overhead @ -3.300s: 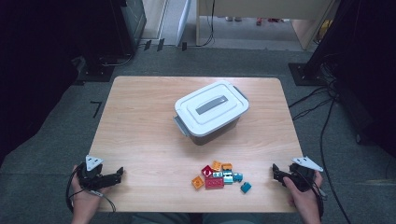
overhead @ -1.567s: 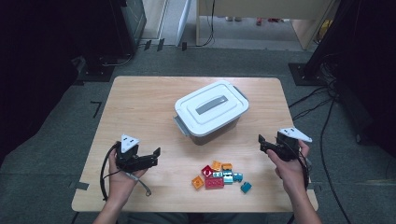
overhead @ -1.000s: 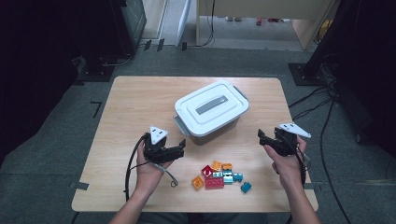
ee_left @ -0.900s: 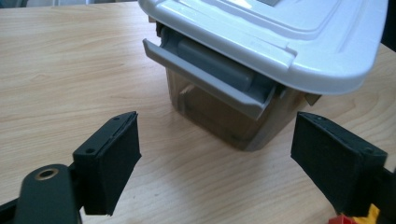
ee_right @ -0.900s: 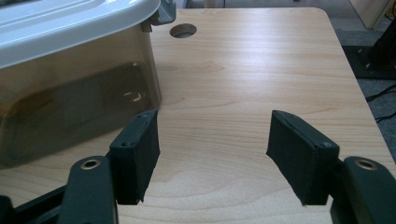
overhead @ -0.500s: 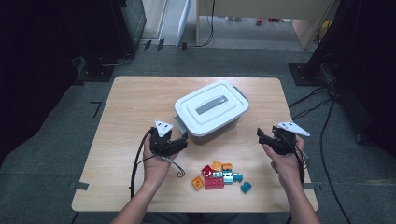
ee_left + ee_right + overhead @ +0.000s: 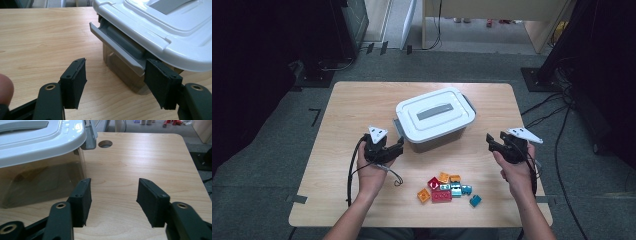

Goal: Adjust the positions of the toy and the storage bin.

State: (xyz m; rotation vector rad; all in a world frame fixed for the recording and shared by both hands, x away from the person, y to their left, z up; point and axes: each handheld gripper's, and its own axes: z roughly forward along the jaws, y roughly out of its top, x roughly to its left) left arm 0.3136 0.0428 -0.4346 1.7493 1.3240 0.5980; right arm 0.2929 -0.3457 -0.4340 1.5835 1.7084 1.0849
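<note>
A lidded storage box (image 7: 435, 117) sits at the centre of the wooden surface (image 7: 357, 102), both side latches still down. The left hand-held gripper (image 7: 113, 81) has been narrowing its jaws around the nine o'clock latch (image 7: 117, 51) without pinching it; the right hand-held gripper (image 7: 112, 201), at four o'clock, narrows on nothing. Unlatching seems under way; next, each latch likely needs flipping up. Toy bricks (image 7: 446, 187) wait at six o'clock.

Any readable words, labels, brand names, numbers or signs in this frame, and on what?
None can be read.
Box lid: plain white with a grey handle, no print seen.
Bricks: too small to tell any marks.
Left gripper and right gripper: plain black fingers, no lettering.
</note>
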